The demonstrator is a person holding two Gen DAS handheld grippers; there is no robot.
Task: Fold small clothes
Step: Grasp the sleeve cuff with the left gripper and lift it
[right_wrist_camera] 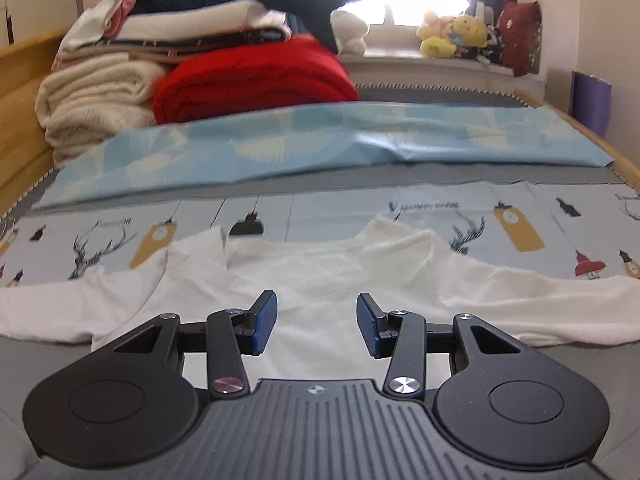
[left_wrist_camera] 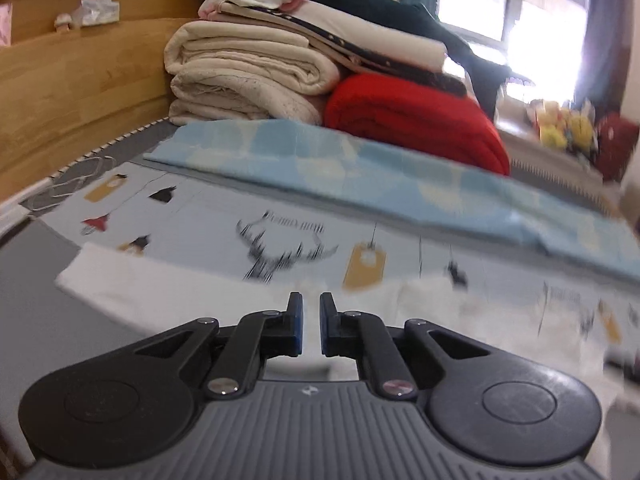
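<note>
The white long-sleeved top (right_wrist_camera: 320, 280) lay spread flat on the bed, on the deer-print sheet (right_wrist_camera: 344, 208), its body toward the near edge and a sleeve running out to each side; by the look of it, no fold had yet been made, so nearly all of the folding was still ahead. The left tool (left_wrist_camera: 311, 312) had its jaws drawn almost together with only a thin gap, and white cloth showed in that gap, but the blur made it impossible to tell whether the pads were pinching the fabric or merely closed above it. The right tool (right_wrist_camera: 316, 320) hung over the middle of the garment with its jaws partly apart and nothing pressed between them. Beyond the top, a folded light-blue cloth (right_wrist_camera: 280, 144) ran across the bed, and farther back stood a stack of cream blankets (right_wrist_camera: 92, 96) beside a red blanket (right_wrist_camera: 256, 80). The printed strip between garment and blue cloth was free for swinging sleeves inward; the wooden bed frame (left_wrist_camera: 60, 88) bounded the left side.
</note>
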